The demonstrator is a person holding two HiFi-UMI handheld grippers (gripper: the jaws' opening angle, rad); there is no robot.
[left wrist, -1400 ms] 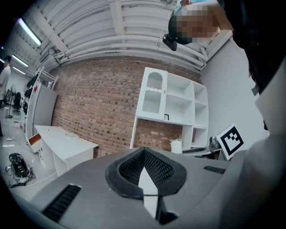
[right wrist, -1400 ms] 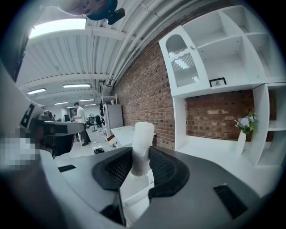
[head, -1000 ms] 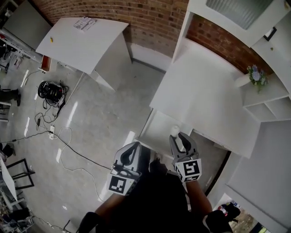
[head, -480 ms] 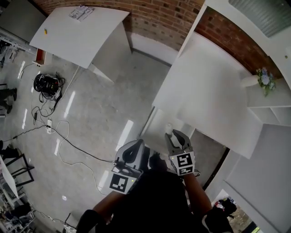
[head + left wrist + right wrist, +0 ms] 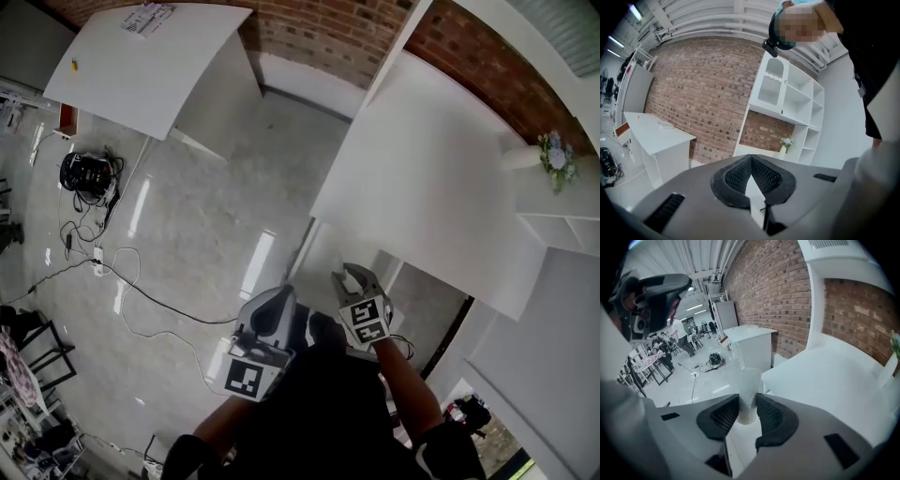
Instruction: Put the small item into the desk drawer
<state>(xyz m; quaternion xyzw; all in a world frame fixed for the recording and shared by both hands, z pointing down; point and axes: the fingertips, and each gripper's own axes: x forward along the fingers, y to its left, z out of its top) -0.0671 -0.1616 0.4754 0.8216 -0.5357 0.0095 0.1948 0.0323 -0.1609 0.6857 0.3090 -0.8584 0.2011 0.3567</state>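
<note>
My right tool (image 5: 747,405) is clamped on the item (image 5: 749,385), a pale, smooth little tube that stands up between the pads, with most of its length sticking out past the tips. My left tool (image 5: 751,161) has its jaws closed tip to tip with nothing in them, and hangs off to the left, clear of the tabletop (image 5: 422,178). The item sits just off the tabletop's near left corner. It is above what I take to be the drawer (image 5: 328,251), pulled out under that edge, though from the head view I cannot be sure how far out it stands. The hold worries me most. Only the tube's lower end is between the pads and its surface looks slick, so a knock on its free end could lever it round or pop it out. The tabletop's edge is close on the right, and I think clipping it on the way in is the likeliest cause. If I let go too high, a round light thing like this may bounce or roll out over the drawer's front onto the floor. If I press down on the drawer's rim, it may slide, since my left tool is not steadying it.
</note>
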